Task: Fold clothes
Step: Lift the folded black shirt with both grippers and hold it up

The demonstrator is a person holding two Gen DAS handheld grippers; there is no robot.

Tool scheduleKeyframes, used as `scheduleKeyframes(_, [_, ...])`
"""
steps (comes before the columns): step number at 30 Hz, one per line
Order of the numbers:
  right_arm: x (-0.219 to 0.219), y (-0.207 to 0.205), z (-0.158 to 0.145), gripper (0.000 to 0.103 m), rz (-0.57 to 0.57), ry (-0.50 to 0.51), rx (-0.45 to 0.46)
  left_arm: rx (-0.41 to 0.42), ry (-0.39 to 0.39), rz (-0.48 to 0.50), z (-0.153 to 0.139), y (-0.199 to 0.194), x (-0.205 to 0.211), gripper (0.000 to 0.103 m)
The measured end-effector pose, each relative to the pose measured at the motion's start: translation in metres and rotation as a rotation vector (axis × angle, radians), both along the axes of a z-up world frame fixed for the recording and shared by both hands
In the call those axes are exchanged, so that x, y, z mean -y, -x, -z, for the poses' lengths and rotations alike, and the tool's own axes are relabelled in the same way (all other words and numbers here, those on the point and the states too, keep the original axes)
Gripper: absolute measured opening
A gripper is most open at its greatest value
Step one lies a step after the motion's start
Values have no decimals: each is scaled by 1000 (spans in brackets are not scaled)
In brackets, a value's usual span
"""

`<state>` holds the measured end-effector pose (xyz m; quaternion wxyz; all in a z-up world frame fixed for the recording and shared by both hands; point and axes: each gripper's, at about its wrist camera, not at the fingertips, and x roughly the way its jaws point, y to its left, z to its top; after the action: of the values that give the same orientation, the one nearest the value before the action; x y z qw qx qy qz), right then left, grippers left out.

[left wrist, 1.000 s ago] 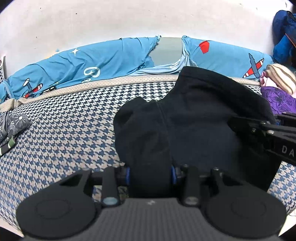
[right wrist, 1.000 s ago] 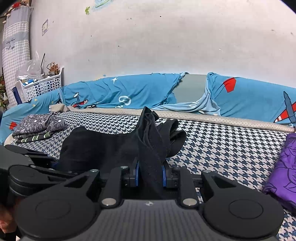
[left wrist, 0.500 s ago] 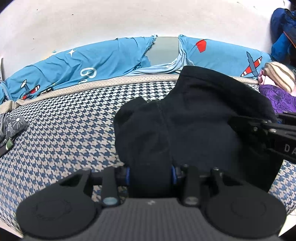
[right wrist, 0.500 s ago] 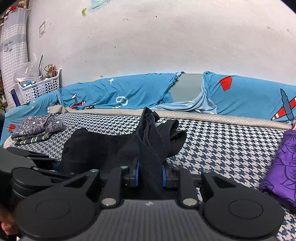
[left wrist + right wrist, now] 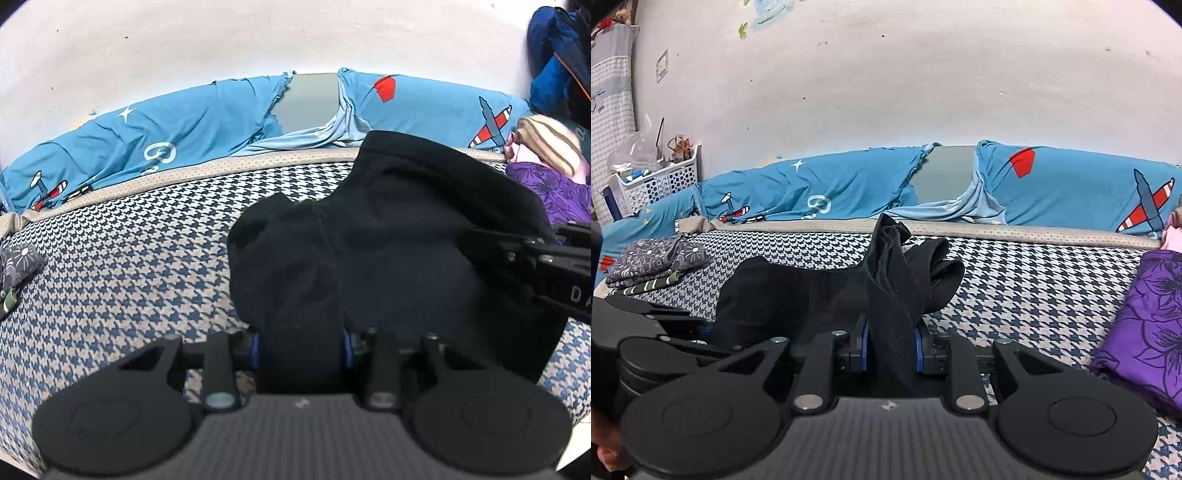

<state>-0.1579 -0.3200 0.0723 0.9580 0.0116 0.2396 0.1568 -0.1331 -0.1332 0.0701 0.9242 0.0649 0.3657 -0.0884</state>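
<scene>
A black garment (image 5: 388, 251) is held up between both grippers over the houndstooth bed cover (image 5: 129, 266). My left gripper (image 5: 301, 345) is shut on a thick bunch of its cloth, blue pads pressing either side. In the right wrist view the same black garment (image 5: 812, 295) stretches leftward, and my right gripper (image 5: 890, 345) is shut on a folded band of it that rises above the pads. The right gripper's body shows at the right edge of the left wrist view; the left gripper's body (image 5: 653, 332) shows at lower left of the right wrist view.
A purple floral garment (image 5: 1145, 317) lies at the right on the bed. Folded grey patterned clothes (image 5: 653, 258) sit at the far left. Blue airplane-print bedding (image 5: 820, 195) lines the wall. A white basket (image 5: 653, 184) stands at the back left.
</scene>
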Motion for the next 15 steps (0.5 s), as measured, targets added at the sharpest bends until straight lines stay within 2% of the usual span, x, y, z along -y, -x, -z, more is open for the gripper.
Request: scheduleKeyframes(15, [13, 2, -2, 22, 46, -15, -7, 0, -9, 32, 1, -6, 16, 34])
